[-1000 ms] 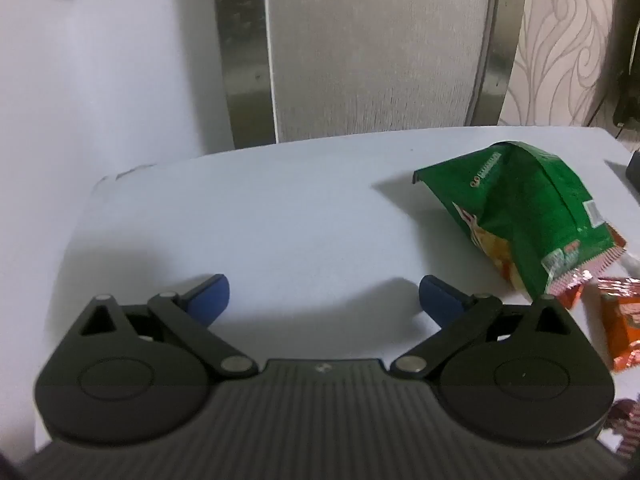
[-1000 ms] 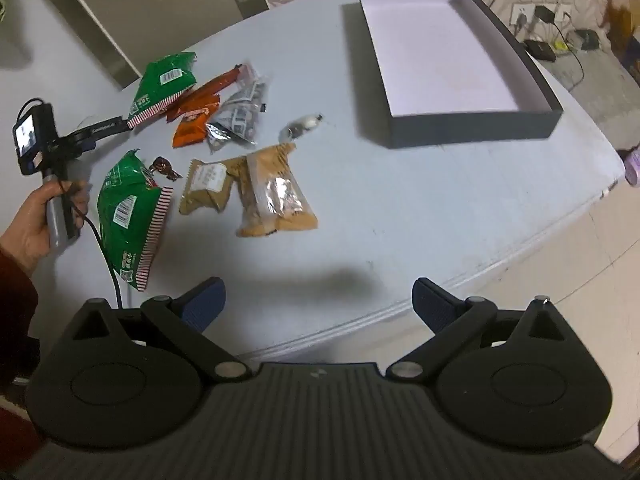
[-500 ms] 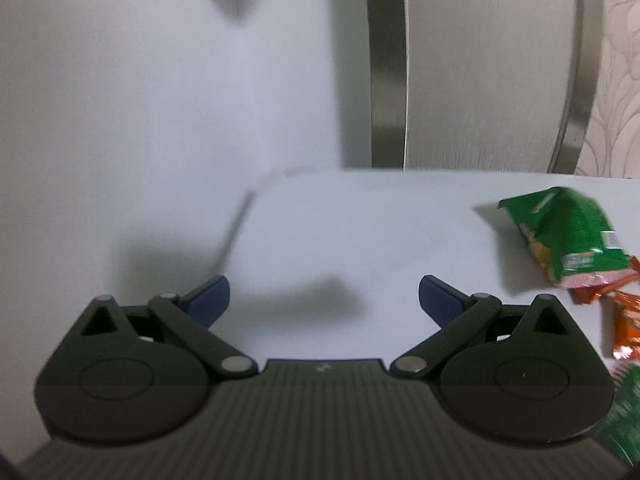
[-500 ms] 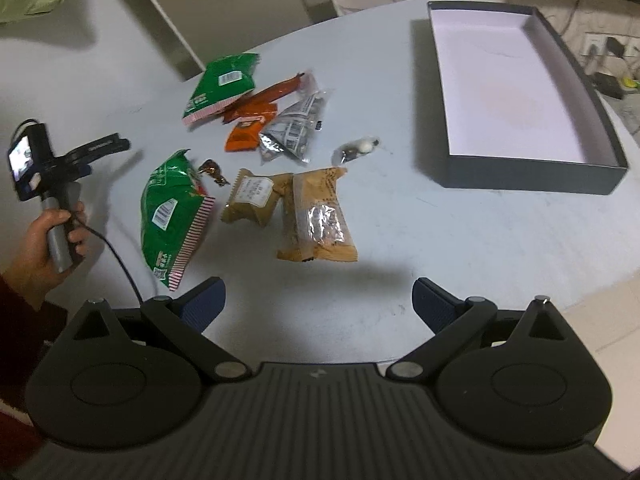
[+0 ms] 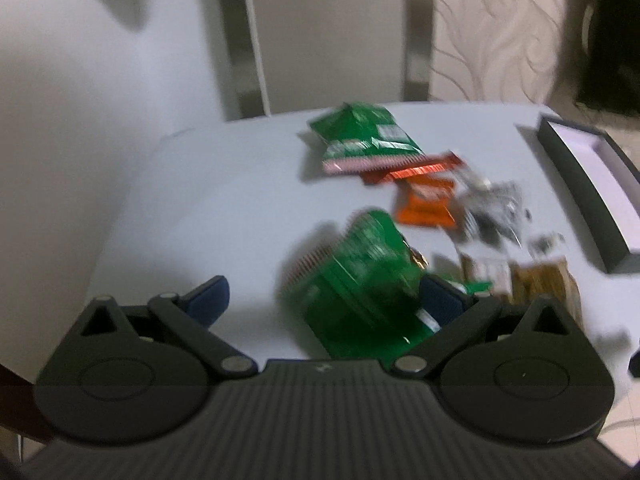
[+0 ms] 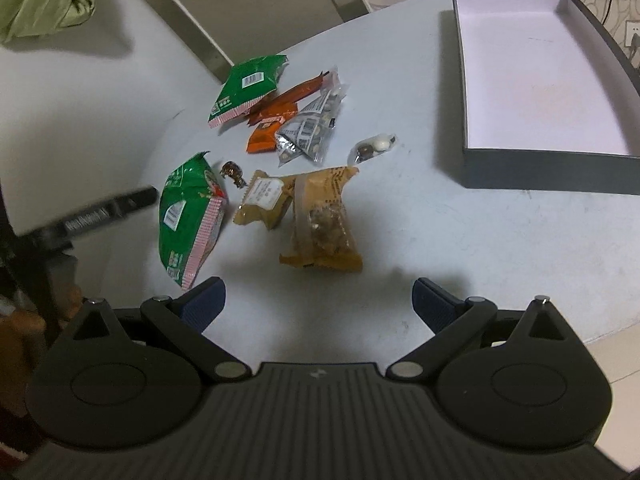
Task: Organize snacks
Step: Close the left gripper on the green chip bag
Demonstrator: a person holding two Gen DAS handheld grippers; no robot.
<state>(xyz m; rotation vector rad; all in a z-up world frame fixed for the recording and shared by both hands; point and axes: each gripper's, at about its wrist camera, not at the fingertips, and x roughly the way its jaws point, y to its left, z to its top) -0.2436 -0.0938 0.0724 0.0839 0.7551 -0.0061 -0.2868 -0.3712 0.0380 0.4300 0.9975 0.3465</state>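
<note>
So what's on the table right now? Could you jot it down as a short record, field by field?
surface: white table
container: dark box, nothing in it
loose snacks: two green bags, orange packet, clear striped pack, two tan packs, small candies
left hand-held gripper: open, near green bag, view blurred
right hand-held gripper: open, holding nothing
sorted so far: none

The left gripper [image 5: 320, 300] now swings right over the nearer green bag [image 5: 360, 276]; the right gripper [image 6: 318, 304] moves closer to the snacks.
</note>
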